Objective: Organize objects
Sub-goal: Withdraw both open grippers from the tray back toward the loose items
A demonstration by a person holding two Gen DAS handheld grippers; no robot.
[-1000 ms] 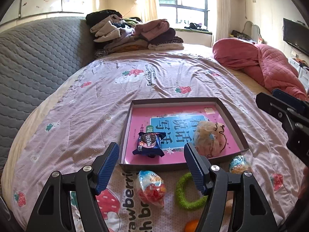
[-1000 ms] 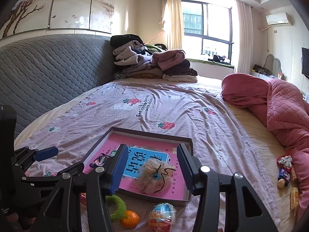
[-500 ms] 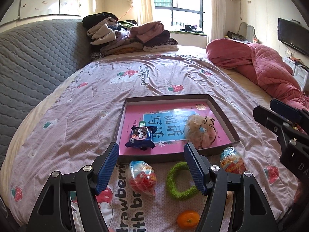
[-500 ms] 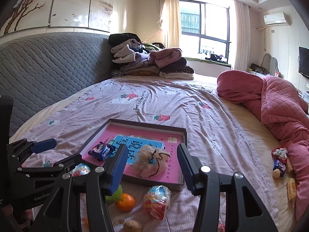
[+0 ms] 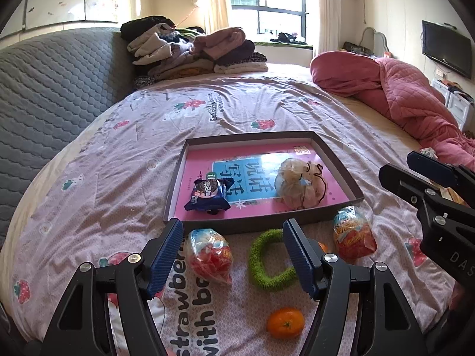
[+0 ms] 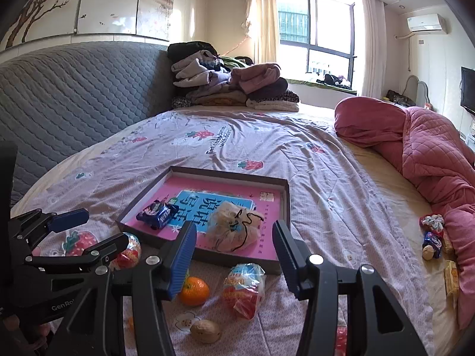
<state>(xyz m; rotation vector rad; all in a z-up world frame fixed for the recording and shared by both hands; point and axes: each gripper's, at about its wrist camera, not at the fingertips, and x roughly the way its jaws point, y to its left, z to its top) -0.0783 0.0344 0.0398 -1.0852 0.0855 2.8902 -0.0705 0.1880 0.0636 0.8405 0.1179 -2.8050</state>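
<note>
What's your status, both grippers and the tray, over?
Left gripper open, empty, over snack bag. Right gripper open, empty. Tray holds cookie pack and pouch. Nothing blocking.

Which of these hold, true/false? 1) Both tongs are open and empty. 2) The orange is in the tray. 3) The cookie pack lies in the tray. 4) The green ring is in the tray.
1) Left tongs and right tongs are open and empty: true.
2) The orange is in the tray: false, it lies on the bedsheet in front.
3) The cookie pack lies in the tray: true.
4) The green ring is in the tray: false, on the sheet outside it.
</note>
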